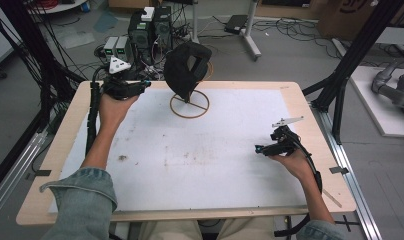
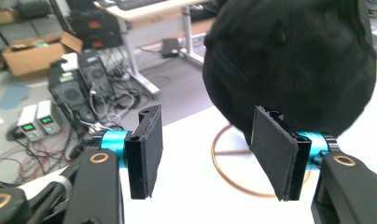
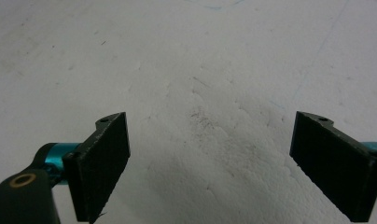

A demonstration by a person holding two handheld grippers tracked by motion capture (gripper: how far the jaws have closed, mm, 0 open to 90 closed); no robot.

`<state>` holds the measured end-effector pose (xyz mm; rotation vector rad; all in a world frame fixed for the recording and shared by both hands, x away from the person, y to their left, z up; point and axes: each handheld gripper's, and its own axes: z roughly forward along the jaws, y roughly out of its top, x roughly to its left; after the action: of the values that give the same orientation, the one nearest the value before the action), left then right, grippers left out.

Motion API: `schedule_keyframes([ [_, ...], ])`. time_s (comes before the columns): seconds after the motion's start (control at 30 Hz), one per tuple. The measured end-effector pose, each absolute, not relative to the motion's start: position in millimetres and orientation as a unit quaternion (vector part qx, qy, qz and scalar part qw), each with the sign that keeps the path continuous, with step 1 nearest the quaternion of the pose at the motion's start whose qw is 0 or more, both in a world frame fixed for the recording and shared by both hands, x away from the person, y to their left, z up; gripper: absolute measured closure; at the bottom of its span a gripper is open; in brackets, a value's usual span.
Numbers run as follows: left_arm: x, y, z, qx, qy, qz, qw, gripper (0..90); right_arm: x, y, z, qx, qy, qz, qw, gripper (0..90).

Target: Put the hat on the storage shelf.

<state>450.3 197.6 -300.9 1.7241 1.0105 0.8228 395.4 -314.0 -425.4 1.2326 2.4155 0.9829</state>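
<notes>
Surface: white-topped wooden surface point(image 1: 200, 150)
Cap: black fabric cap point(image 1: 186, 70) atop round wooden stand point(image 1: 189, 105)
Left hand-held gripper point(image 1: 149, 84): jaws apart, empty, beside cap
Right hand-held gripper point(image 1: 258, 149): jaws wide, empty, well apart from cap

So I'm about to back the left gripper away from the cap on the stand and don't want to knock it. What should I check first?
1. Left gripper jaws open, nothing between the pads: ok.
2. Black cap resting on the stand, off the table: ok.
3. Round wire base flat on the white mat: ok.
4. Left pad clear of the cap's fabric: cannot tell, one pad overlaps it in the left gripper view.
5. Right gripper open, empty, well apart from the stand: ok.
</notes>
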Motion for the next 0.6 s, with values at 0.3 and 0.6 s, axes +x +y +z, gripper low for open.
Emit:
schedule_keyframes([
  [0.3,425,214,-320,0.739,0.404,0.273,0.465,30.1,402,-308,-424,0.423,0.832,0.337,0.123,11.6],
  [0.6,397,218,-355,0.78,0.381,0.236,0.437,22.3,407,-310,-423,0.418,0.825,0.357,0.127,11.5],
])
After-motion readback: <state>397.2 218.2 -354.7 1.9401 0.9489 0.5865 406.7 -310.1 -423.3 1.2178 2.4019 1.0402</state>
